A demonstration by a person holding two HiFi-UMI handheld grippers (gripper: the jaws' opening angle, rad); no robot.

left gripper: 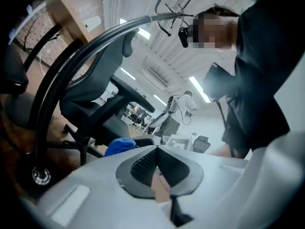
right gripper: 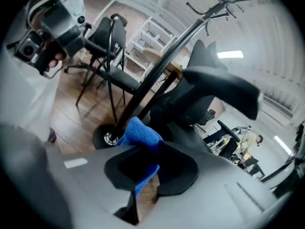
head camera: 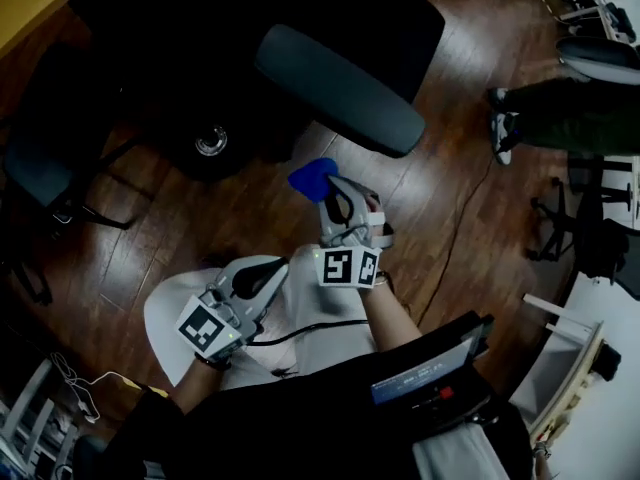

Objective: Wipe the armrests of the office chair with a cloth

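Nearest the camera, the left gripper is hovering over the person's lap, which is showing as a pale garment in the head view. In the left gripper view its jaws are pressing together with nothing between them. Just beyond and to the right, the right gripper is pointing forward and its jaws are clamping a blue cloth. The right gripper view is showing the cloth bunching above the dark pads and trailing down between them. From the left gripper's side, the cloth is peeking over the edge of the gripper body.

The cloth is sitting in the air just short of the armrest, a long dark grey pad running diagonally across the head view, and a strip of wooden floor is showing between the two, so they are lying apart. Behind the armrest the black seat of the office chair is filling the upper part of the view, with a caster showing below it on the left. Farthest off, at the right edge, another person's legs are standing on the floor
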